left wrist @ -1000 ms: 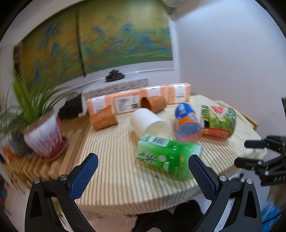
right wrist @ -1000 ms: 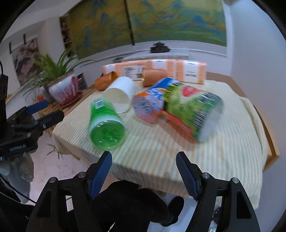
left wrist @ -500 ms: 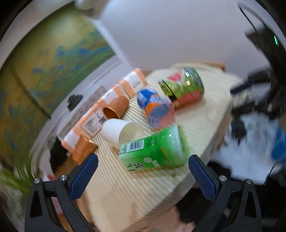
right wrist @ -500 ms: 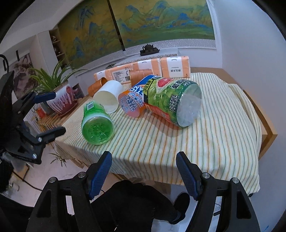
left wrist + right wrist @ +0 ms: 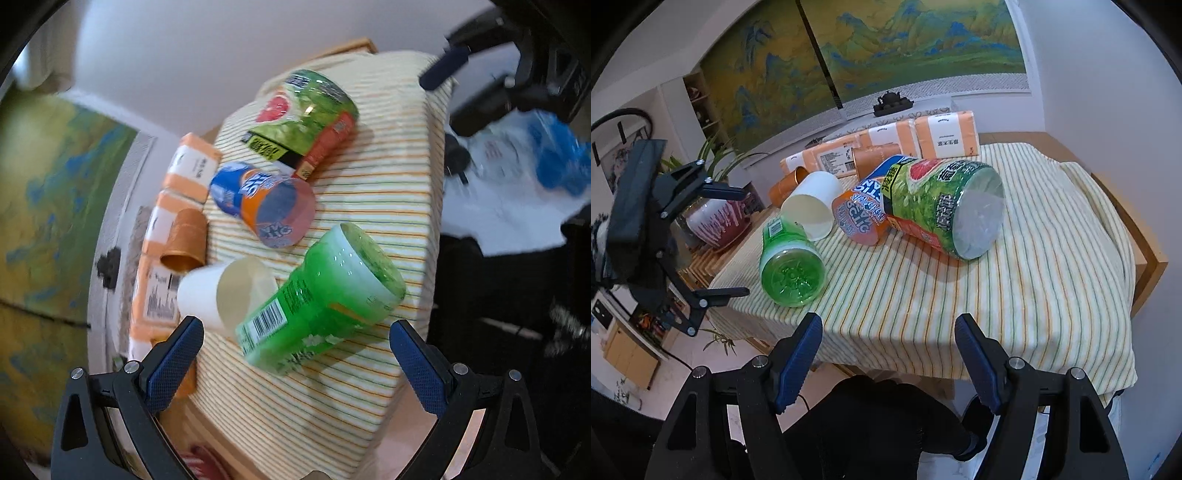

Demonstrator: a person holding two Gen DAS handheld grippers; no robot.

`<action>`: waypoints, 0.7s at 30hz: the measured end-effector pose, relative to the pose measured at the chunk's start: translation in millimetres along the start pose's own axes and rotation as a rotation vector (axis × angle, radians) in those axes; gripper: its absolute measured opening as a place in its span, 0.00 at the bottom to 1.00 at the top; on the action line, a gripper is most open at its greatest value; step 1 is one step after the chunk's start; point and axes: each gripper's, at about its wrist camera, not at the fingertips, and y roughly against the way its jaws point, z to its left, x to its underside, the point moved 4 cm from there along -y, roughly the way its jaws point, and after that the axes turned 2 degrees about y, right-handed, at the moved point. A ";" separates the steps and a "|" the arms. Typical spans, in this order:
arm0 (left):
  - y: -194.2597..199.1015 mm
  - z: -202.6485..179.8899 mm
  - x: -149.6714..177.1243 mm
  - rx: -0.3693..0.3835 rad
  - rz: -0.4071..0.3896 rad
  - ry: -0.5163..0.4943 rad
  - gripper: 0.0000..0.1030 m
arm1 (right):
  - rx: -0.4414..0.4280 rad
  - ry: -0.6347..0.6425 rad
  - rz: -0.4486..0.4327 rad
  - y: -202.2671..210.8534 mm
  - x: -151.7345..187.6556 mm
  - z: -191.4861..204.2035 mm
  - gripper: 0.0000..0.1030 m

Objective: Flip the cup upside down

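Left wrist view is rolled way over and kinda smeared, so the labels on stuff are hard to read there, and the far side of the white cup (image 5: 812,205) is hidden behind the green bottle (image 5: 790,263) from that angle. Left gripper (image 5: 295,354) has its jaws spread wide with nothing between them, hanging just off the table (image 5: 1015,295) edge by the green bottle, not touching it. Right gripper (image 5: 888,356) is the same deal, jaws wide apart and empty, held out in front of the near edge of the striped cloth. The white cup is lying on its side near the left part of the table, mouth facing the near edge, right up against the green bottle and beside the orange and blue bottle (image 5: 862,210). A big green watermelon-label jar (image 5: 945,206) lies on its side next to that. Behind them are two copper cups (image 5: 786,186) tipped over and a row of orange packs (image 5: 945,134). Potted plant (image 5: 716,221) sits off to the left.
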 end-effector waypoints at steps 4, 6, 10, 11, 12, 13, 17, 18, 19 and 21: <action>-11.6 -6.7 -11.6 0.045 0.022 -0.105 0.99 | 0.002 -0.029 -0.006 3.3 1.6 -3.8 0.69; -16.8 -13.2 -14.1 0.082 0.039 -0.148 0.99 | 0.001 -0.049 -0.003 3.0 2.9 -7.3 0.69; -28.8 -22.7 -17.9 0.120 0.064 -0.218 0.99 | 0.012 -0.067 0.002 1.7 2.3 -13.5 0.69; -32.2 -24.7 -19.6 0.123 0.068 -0.226 0.99 | 0.012 -0.070 0.003 1.4 2.3 -14.7 0.69; -35.0 -26.2 -20.3 0.135 0.071 -0.232 0.99 | 0.010 -0.073 0.004 1.1 2.2 -15.5 0.69; -37.4 -27.3 -21.1 0.143 0.076 -0.234 0.98 | 0.010 -0.076 0.006 0.7 2.2 -15.9 0.69; -38.0 -28.3 -22.6 0.161 0.075 -0.236 0.90 | 0.001 -0.073 0.006 1.5 1.6 -14.4 0.69; -38.8 -28.3 -22.5 0.167 0.078 -0.234 0.86 | -0.001 -0.069 0.005 1.7 1.3 -12.9 0.69; -41.3 -28.7 -21.3 0.170 0.081 -0.233 0.84 | -0.002 -0.065 0.005 1.6 0.9 -11.9 0.69; -44.3 -30.4 -22.2 0.171 0.080 -0.227 0.81 | -0.002 -0.062 0.005 0.9 0.1 -10.2 0.69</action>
